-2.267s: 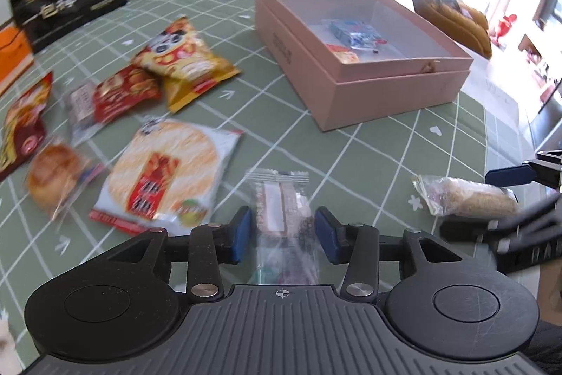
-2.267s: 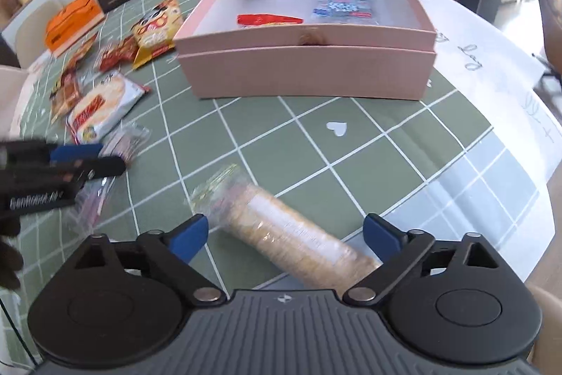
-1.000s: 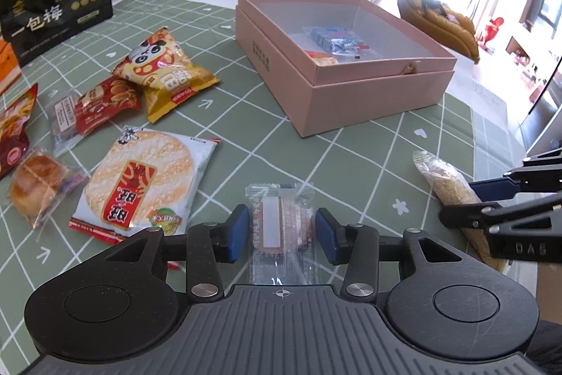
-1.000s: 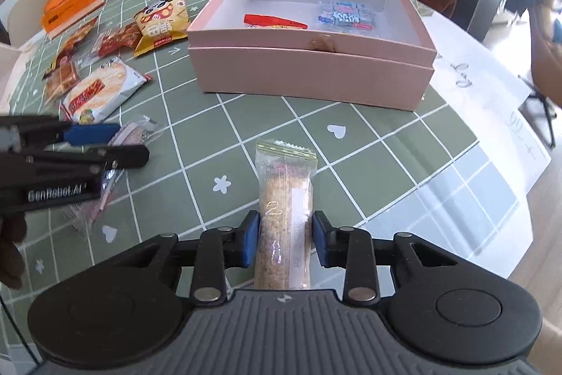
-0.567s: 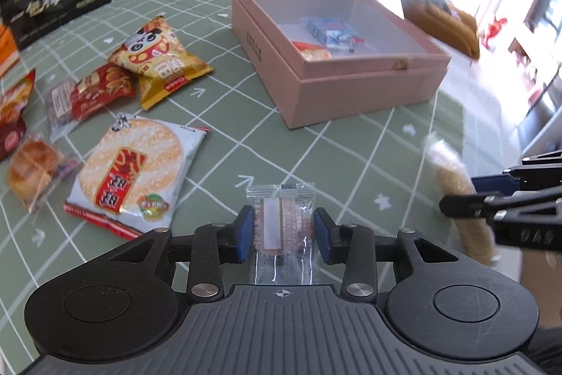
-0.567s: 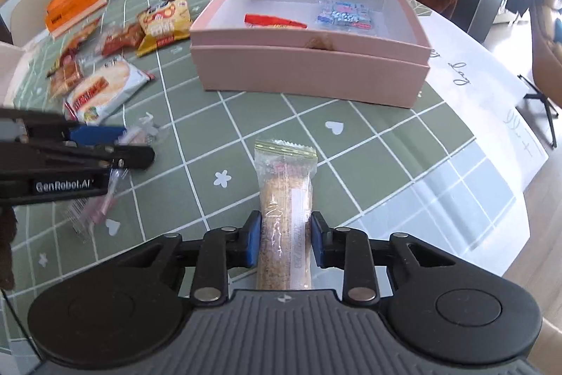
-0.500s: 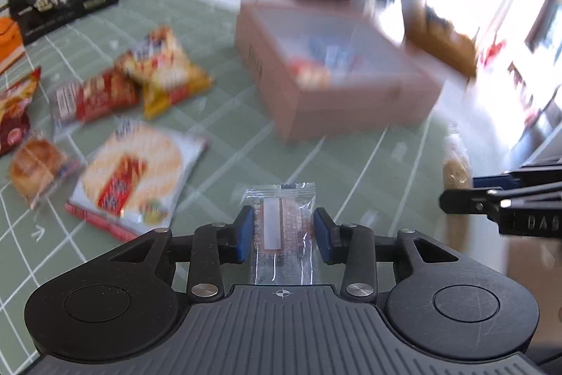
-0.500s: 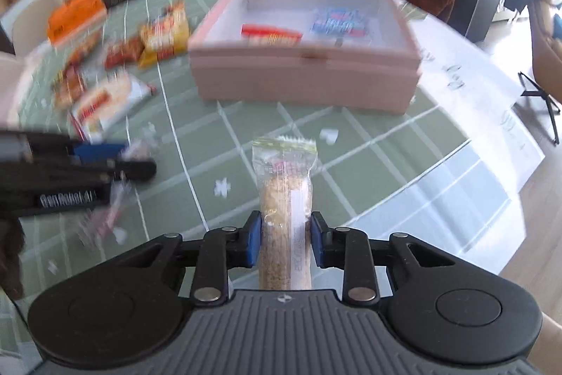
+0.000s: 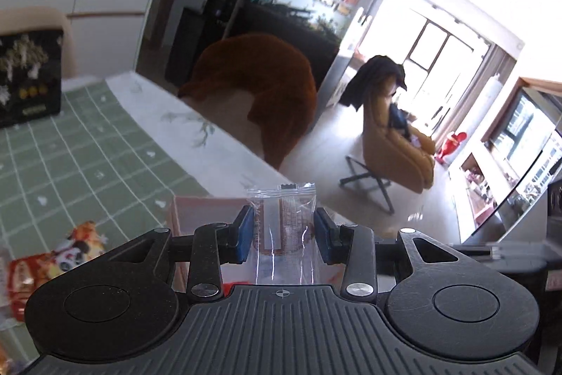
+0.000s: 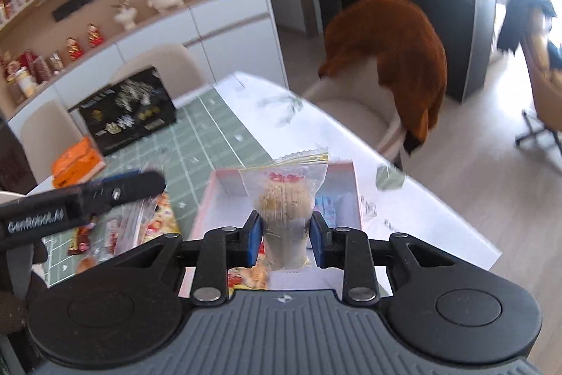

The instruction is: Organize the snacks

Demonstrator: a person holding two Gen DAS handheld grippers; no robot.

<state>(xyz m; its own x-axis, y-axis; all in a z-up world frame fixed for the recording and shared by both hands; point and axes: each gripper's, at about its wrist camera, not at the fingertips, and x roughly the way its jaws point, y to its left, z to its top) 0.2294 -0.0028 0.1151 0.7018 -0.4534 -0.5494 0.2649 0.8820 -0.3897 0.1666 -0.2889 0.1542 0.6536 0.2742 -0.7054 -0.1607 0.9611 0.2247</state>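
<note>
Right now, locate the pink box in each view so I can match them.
Left wrist: pink box low centre, mostly hidden behind the left gripper.
Right wrist: lower centre, open, behind the right gripper.
Shared landmark: brown-draped chair beyond the table's far edge.

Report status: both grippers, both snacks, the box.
Left gripper shut on clear wafer packet. Right gripper shut on grain bar. Both lifted near pink box. Nothing blocking seen.

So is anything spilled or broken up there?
Nothing stands out. The left claw holds a clear snack packet and the right claw a grainy snack bar, both sealed, over the pink box.
</note>
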